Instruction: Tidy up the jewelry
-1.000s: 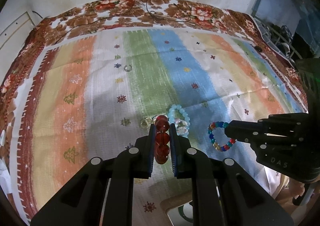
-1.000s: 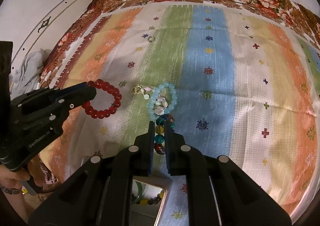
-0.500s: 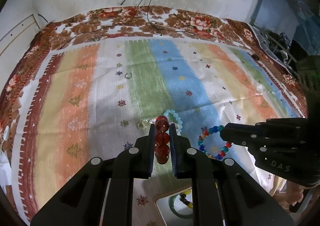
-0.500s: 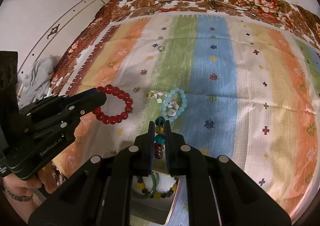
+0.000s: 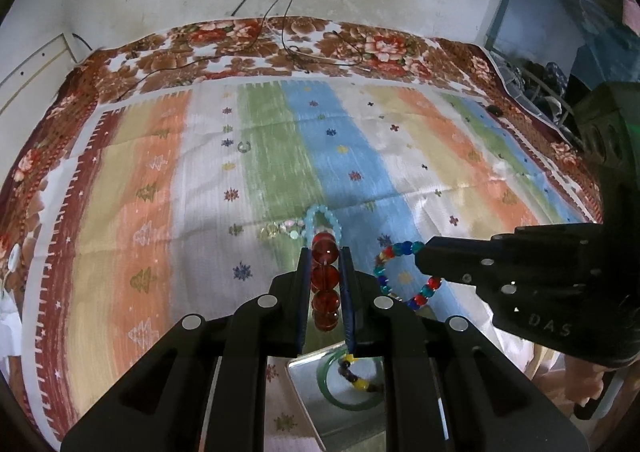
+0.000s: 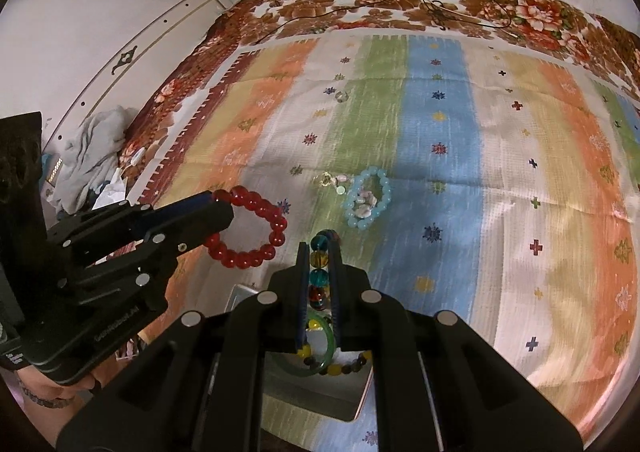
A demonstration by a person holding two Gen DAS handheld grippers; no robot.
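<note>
My left gripper [image 5: 325, 264] is shut on a red bead bracelet [image 5: 325, 280], held above the striped cloth; it also shows in the right wrist view [image 6: 256, 232]. My right gripper [image 6: 320, 260] is shut on a multicolour bead bracelet [image 6: 320, 276], seen in the left wrist view [image 5: 404, 276]. Below both grippers lies a metal tray [image 5: 308, 392] holding a green bangle [image 5: 336, 398] and a dark-and-yellow bead string [image 6: 340, 366]. A pale blue bead bracelet [image 6: 368, 198] with small pale pieces inside lies on the cloth ahead.
A small ring [image 5: 243, 147] lies farther out on the cloth. Small clear and gold trinkets [image 6: 332, 182] sit left of the pale blue bracelet. Black cables [image 5: 288, 48] trail over the floral border by the wall. Crumpled cloth [image 6: 96, 148] lies off the left edge.
Both grippers have pulled back and up with their bracelets. The tray with the green bangle has come into view beneath them, and the pale blue bracelet now lies farther ahead.
</note>
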